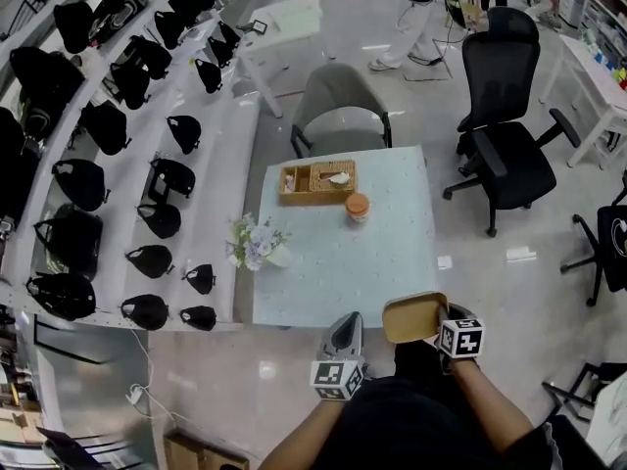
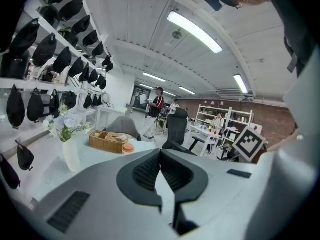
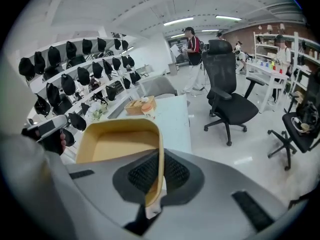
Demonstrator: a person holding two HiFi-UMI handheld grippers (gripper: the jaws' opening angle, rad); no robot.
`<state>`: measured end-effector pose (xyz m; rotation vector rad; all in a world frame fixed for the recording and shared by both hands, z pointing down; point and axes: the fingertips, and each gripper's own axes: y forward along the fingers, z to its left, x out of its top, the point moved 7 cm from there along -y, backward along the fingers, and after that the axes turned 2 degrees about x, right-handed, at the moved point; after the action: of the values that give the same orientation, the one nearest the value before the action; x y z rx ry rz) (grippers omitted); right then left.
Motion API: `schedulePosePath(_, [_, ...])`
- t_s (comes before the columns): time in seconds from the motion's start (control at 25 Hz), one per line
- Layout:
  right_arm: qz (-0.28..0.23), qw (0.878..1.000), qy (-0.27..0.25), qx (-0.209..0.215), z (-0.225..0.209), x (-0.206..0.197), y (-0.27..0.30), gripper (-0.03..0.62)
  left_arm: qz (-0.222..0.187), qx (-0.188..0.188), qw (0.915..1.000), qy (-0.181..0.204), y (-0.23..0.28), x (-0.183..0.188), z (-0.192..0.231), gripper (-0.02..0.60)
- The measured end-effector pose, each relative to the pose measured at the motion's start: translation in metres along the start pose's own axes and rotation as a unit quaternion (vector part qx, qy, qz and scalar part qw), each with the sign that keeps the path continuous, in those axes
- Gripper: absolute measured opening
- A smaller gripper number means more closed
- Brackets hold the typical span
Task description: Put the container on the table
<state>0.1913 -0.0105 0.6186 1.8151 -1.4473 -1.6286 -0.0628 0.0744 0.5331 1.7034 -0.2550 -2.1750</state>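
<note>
as right gripper (image 3: pixel 156 173) fingers pinch the container (image 3: pixel 119 145) wall, left gripper (image 2: pixel 161 170) fingers pressed together, empty

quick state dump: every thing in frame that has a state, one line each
container: held up by one wall, not yet on table
right gripper: shut on container wall
left gripper: shut, nothing between jaws
jar: upright on table, orange lid on
basket: on table, open top, items inside
vase: upright, flowers in it

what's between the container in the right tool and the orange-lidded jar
Only bare table between container and jar, as the head view shows.
</note>
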Motion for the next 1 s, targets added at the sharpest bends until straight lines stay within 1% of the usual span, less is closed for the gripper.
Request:
schedulePosePath(0.08, [0.006,1.0,-0.005,0.008,-0.007,0.009,0.007,0.003,0.003,0.018,0.9997,-0.015,0.011,0.003,0.002,0.008])
schedulePosePath(0.16, [0.012,1.0,-0.009,0.016,-0.015,0.018,0.013,0.003,0.004,0.028,0.9995,-0.011,0.024,0.007,0.001,0.008])
schedulePosePath(0.32, [0.016,1.0,-0.001,0.026,-0.031,0.035,0.025,0.003,0.009,0.034,0.9994,0.003,0.049,0.014,-0.005,0.008])
schedulePosePath(0.52, [0.024,0.998,-0.004,0.051,-0.041,0.053,0.041,0.003,0.016,0.055,0.9984,-0.001,0.07,0.018,-0.012,0.008])
schedulePosePath(0.64, [0.025,0.998,-0.012,0.058,-0.049,0.064,0.053,0.003,0.015,0.064,0.9978,0.001,0.078,0.019,-0.016,0.008])
schedulePosePath(0.84, [0.024,0.998,-0.001,0.05,-0.064,0.085,0.07,0.003,0.021,0.074,0.9971,0.001,0.079,0.019,-0.017,0.008])
schedulePosePath(1.0, [0.018,0.999,-0.001,0.032,-0.076,0.114,0.08,0.003,0.019,0.068,0.9974,-0.016,0.093,0.023,-0.011,0.008])
